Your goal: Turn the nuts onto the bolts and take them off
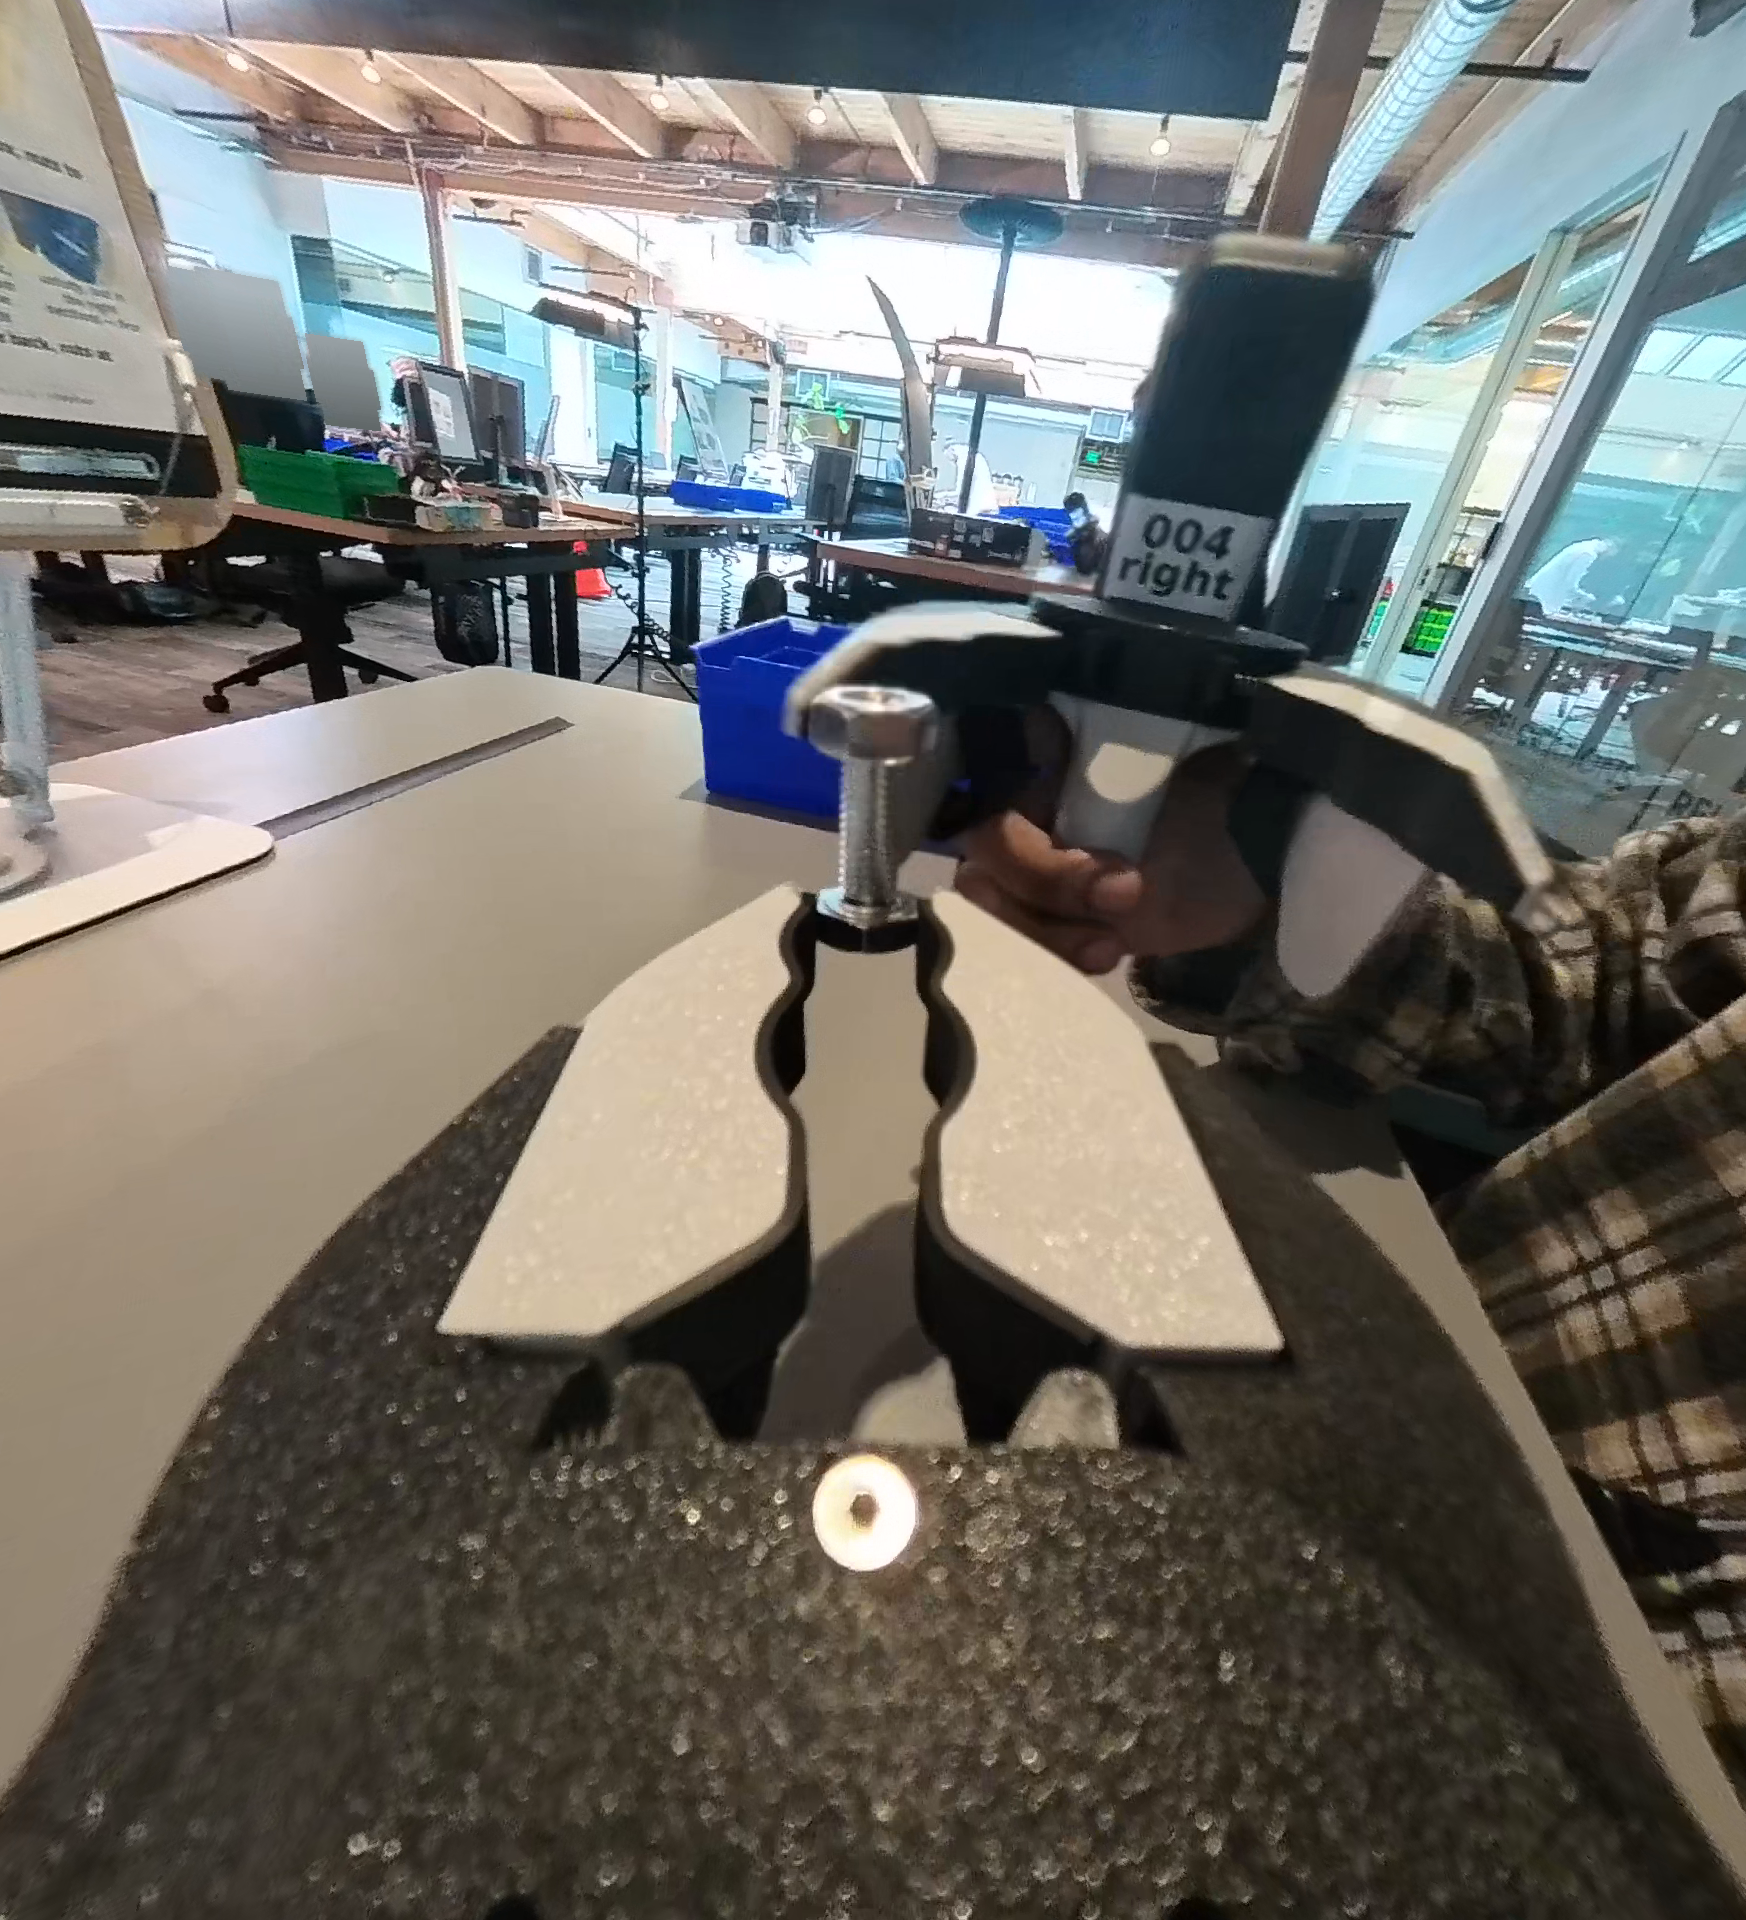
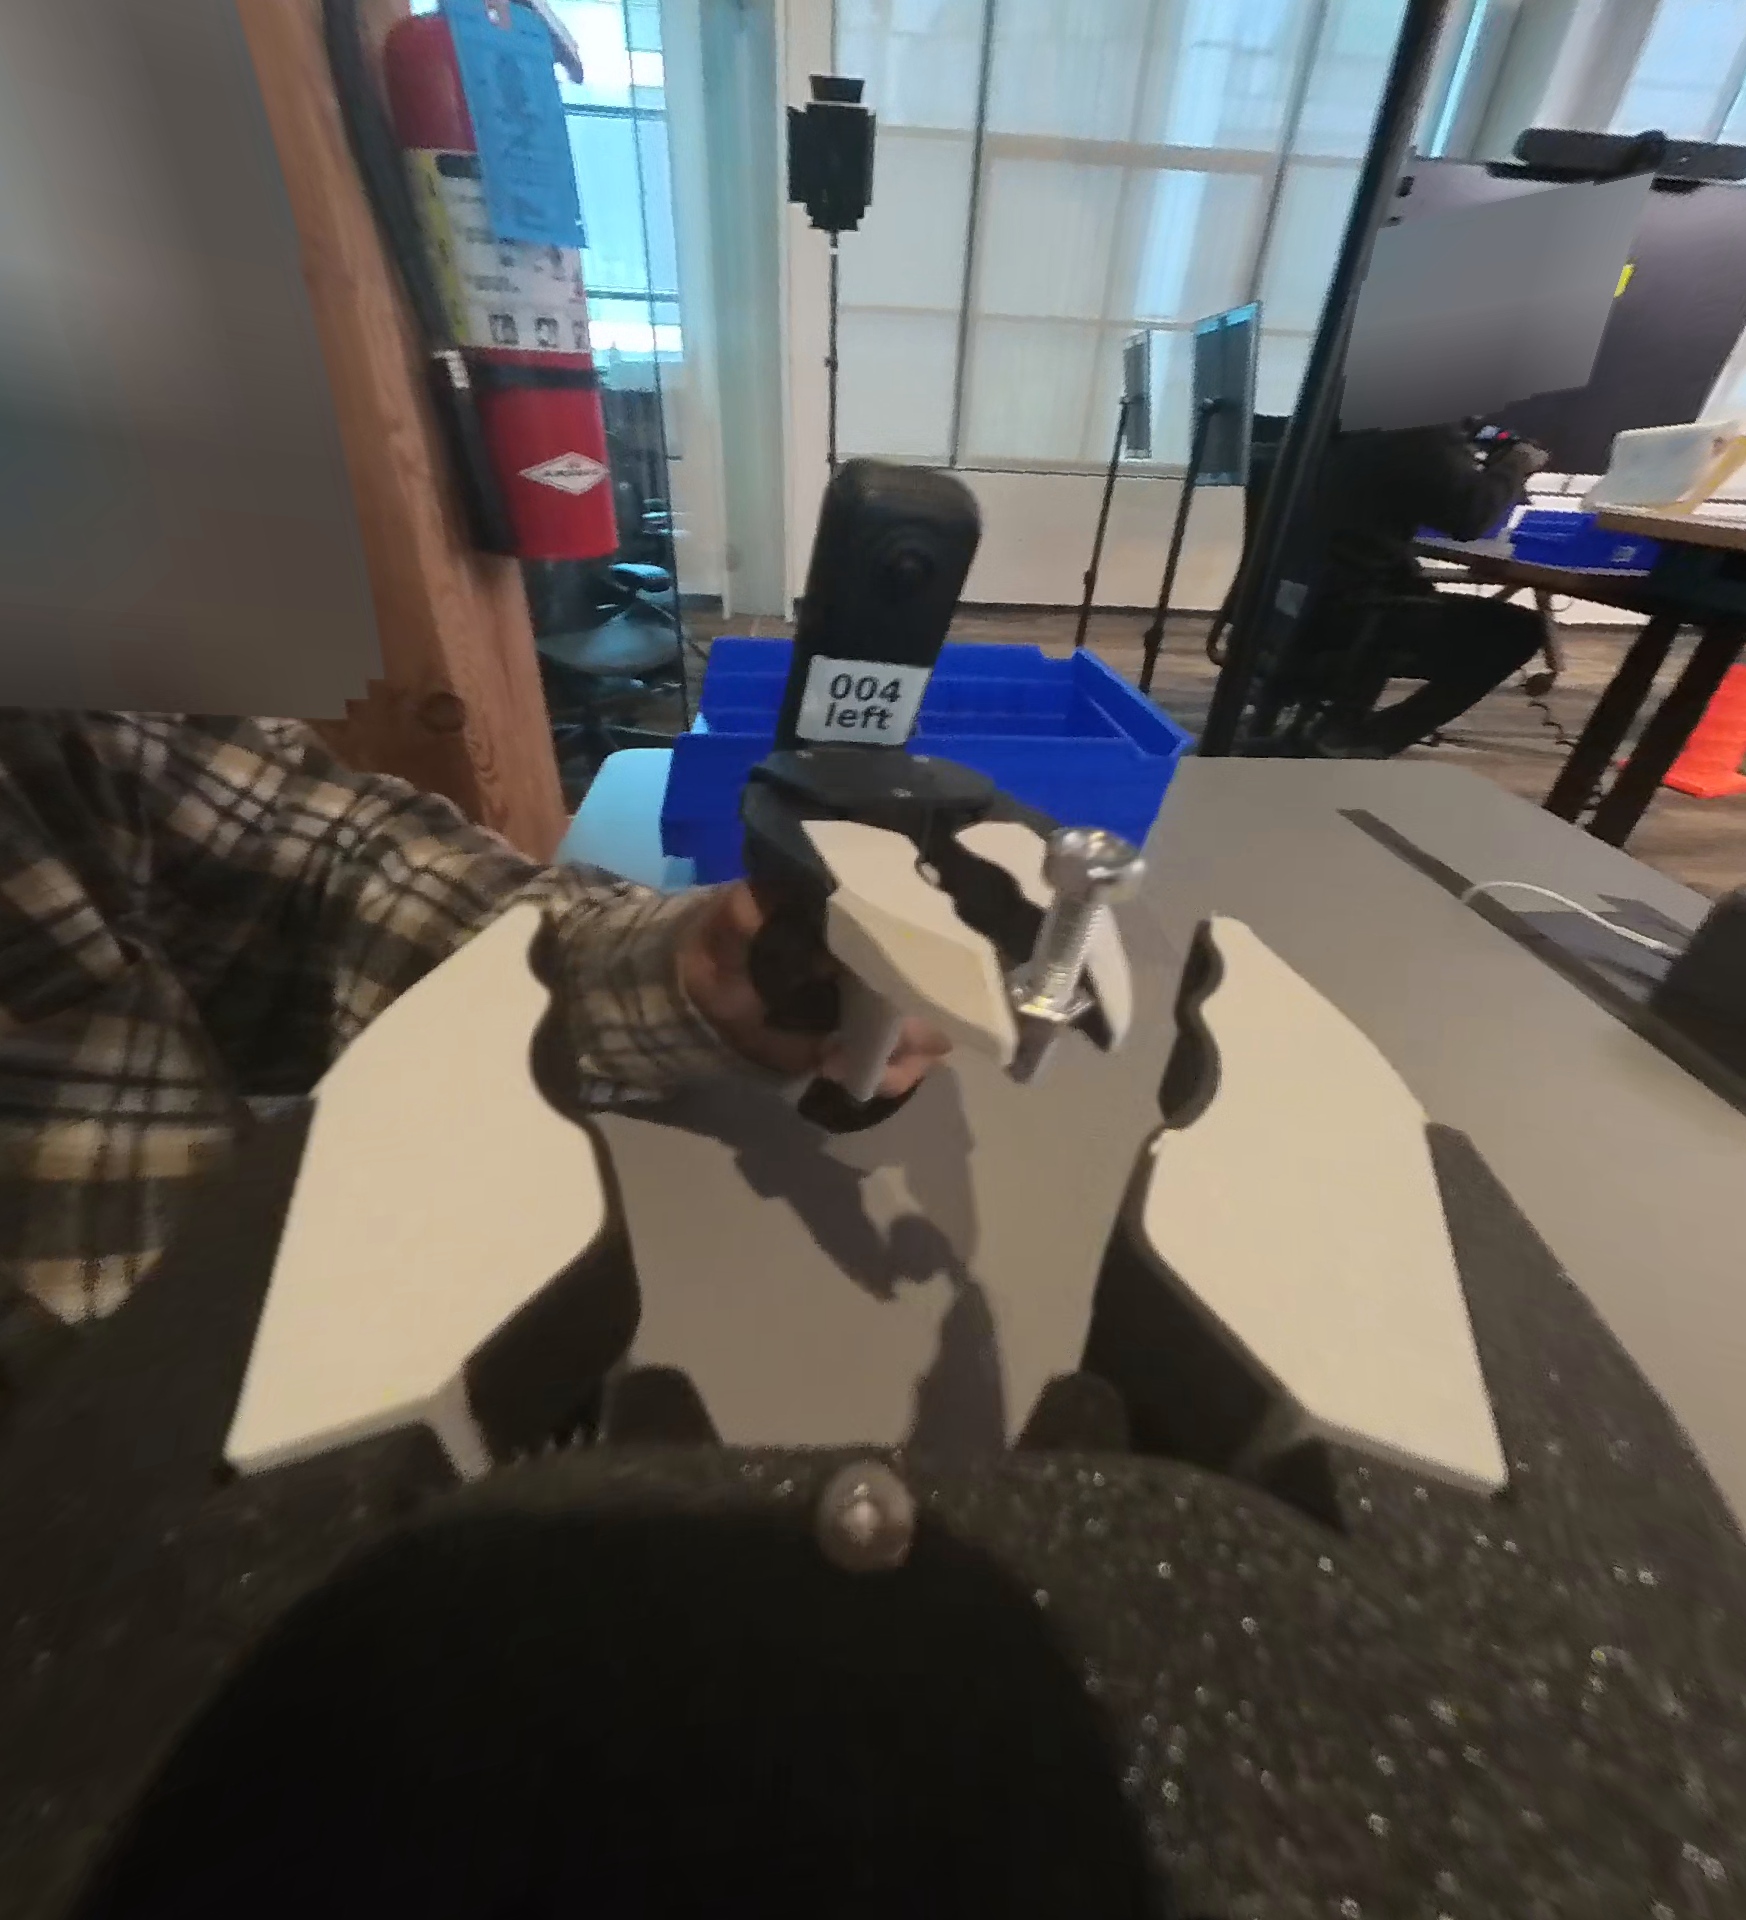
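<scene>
My left gripper (image 1: 864,935) is shut on a silver nut (image 1: 864,910) at its fingertips. A silver bolt (image 1: 867,810) stands upright in the nut, hex head on top, above the grey table (image 1: 225,1091). In the right wrist view the left gripper (image 2: 1051,1013) shows farther off holding the nut (image 2: 1040,1003) with the bolt (image 2: 1066,935) tilted. My right gripper (image 2: 869,935) is open and empty, its white fingers (image 2: 433,1195) spread wide. In the left wrist view the right gripper (image 1: 1160,821) sits just behind the bolt head; I cannot tell whether a finger touches it.
A blue bin (image 1: 755,717) stands at the table's far edge, also in the right wrist view (image 2: 1035,717). A sign stand (image 1: 17,727) on a white mat (image 1: 121,862) is at the left. A black box (image 2: 1742,987) sits on the table's right side.
</scene>
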Available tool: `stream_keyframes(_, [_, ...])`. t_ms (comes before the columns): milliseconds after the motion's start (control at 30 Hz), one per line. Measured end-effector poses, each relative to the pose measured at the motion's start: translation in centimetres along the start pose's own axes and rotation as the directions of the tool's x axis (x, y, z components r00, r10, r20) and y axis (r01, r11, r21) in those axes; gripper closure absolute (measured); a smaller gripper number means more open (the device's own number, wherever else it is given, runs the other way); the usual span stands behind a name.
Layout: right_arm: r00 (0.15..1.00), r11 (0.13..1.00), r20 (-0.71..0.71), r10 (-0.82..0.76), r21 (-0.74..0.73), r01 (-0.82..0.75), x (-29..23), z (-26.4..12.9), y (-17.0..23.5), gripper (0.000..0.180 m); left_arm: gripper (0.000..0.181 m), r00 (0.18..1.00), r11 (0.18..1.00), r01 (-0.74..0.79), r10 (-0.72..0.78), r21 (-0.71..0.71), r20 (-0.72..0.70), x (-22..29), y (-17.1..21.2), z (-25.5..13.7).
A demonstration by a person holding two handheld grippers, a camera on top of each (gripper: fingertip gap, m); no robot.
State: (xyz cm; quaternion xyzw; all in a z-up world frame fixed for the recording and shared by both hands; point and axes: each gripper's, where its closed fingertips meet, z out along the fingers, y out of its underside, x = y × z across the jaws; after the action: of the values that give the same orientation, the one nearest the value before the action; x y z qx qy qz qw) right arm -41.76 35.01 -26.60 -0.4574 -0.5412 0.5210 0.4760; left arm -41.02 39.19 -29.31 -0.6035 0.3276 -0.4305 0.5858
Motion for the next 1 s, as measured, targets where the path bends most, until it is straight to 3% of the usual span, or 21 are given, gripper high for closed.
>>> stream_keyframes(167, [0.997,0.999,0.075,0.036,0.032,-0.038,-0.7,1.3,-0.7,0.068,0.163,1.000,1.000,-0.016,0.016,-0.016,-0.003,0.6,0.4,0.6])
stream_keyframes(233, [0.999,1.000,0.049,0.017,-0.005,-0.017,-1.3,1.1,0.1,0.060,0.163,1.000,1.000,-0.011,0.011,-0.013,0.012,0.2,0.2,0.2])
stream_keyframes(367, [1.000,1.000,-0.025,0.001,0.023,-0.001,-0.3,0.3,-0.5,0.062,0.163,1.000,1.000,0.002,-0.002,-0.003,0.007,-0.1,0.1,0.0])
stream_keyframes(500, [0.998,0.998,0.048,0.045,0.042,-0.047,-0.7,1.6,-0.8,0.062,0.163,1.000,1.000,-0.011,0.010,-0.017,-0.012,0.7,0.4,0.7])
stream_keyframes(567, [0.999,0.999,0.031,0.039,0.015,-0.040,-1.3,1.6,-0.1,0.052,0.163,1.000,1.000,-0.009,0.009,-0.023,0.005,0.3,0.5,0.5])
stream_keyframes(733, [0.999,0.999,-0.045,0.027,0.025,-0.026,-0.3,0.5,-0.2,0.055,0.163,1.000,1.000,0.019,-0.019,-0.015,0.003,-0.2,0.5,0.3])
stream_keyframes(933, [0.997,0.997,0.035,0.073,0.030,-0.074,-1.4,1.4,0.2,0.052,0.163,1.000,1.000,0.014,-0.014,-0.016,0.001,0.2,0.6,0.5])
stream_keyframes(1000, [0.999,0.998,0.023,0.048,0.035,-0.049,-1.9,0.3,0.4,0.062,0.163,0.999,1.000,0.026,-0.026,-0.010,0.020,-0.4,0.5,0.1])
